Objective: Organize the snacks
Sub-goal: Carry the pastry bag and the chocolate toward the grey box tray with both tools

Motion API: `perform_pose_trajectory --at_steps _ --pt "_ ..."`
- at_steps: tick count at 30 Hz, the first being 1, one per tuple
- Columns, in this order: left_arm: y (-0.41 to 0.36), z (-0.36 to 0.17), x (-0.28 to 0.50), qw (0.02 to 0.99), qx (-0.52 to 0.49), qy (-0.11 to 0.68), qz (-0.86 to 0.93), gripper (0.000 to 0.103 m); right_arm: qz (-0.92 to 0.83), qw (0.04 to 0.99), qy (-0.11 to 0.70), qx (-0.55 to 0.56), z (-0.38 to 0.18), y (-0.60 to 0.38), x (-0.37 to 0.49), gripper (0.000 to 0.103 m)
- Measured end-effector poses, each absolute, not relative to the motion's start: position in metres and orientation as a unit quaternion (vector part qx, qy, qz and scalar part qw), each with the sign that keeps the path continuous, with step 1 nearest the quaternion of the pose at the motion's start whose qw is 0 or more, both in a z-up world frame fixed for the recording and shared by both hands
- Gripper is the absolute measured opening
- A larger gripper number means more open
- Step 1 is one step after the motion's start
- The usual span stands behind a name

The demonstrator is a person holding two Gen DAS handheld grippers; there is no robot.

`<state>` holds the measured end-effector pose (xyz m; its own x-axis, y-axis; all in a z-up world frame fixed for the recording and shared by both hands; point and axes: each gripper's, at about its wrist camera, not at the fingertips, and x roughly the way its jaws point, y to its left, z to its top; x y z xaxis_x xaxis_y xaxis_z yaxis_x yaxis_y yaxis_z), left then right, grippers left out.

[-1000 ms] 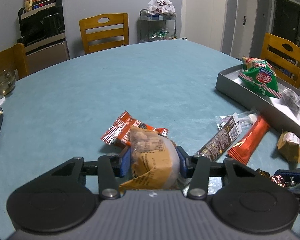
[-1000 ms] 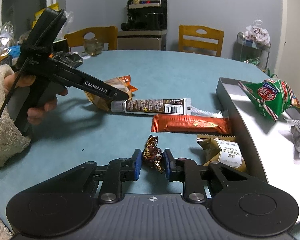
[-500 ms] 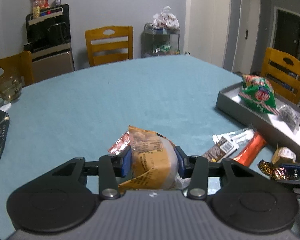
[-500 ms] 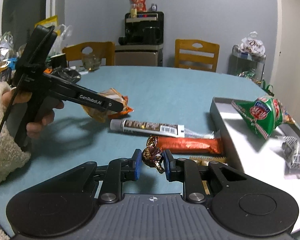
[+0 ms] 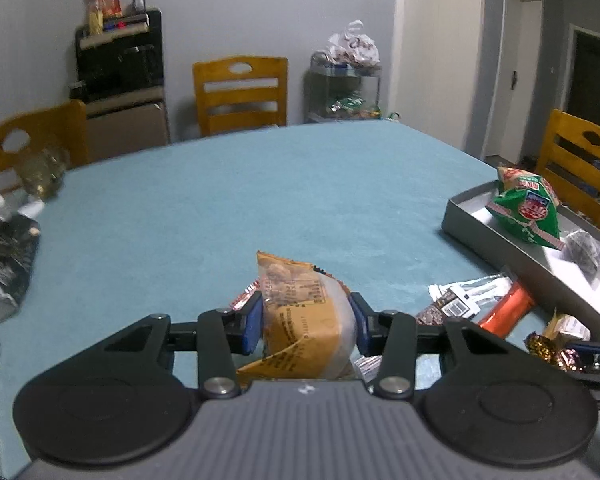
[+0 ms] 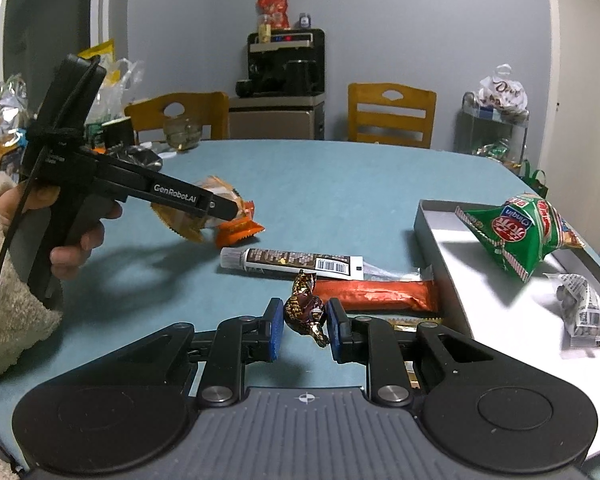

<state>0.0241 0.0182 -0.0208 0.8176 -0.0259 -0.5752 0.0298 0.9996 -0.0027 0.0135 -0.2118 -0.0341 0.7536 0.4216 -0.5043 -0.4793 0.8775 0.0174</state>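
While clamped between the blue pads of the left gripper, yellow pastry pack, raised clear of the table; same pack seen from the right wrist under the left gripper's black arm, above an orange wafer pack lying on the cloth. Between the closed-in pads of the right gripper, a brown-and-gold wrapped candy, gripped and lifted off the surface. Just beyond the candy, flat on the table: brown tube-shaped bar with a barcode, then a red bar alongside it, nearer the gripper; a tan pack partly hidden behind the right gripper. To the right, grey tray, its near wall just beside the ends of both bars; inside it, green chip bag and a small clear-wrapped snack. At left, a hand in a fleecy sleeve around the left gripper's handle. Beyond the table, wooden chairs and a black dispenser against the wall.
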Motion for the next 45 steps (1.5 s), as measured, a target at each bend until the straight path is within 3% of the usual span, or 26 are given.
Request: perform_pose_trajectory --at_steps 45 --pt "-0.076 0.017 0.021 0.955 0.048 0.288 -0.051 0.042 0.216 0.954 0.209 0.006 -0.011 -0.302 0.012 0.025"
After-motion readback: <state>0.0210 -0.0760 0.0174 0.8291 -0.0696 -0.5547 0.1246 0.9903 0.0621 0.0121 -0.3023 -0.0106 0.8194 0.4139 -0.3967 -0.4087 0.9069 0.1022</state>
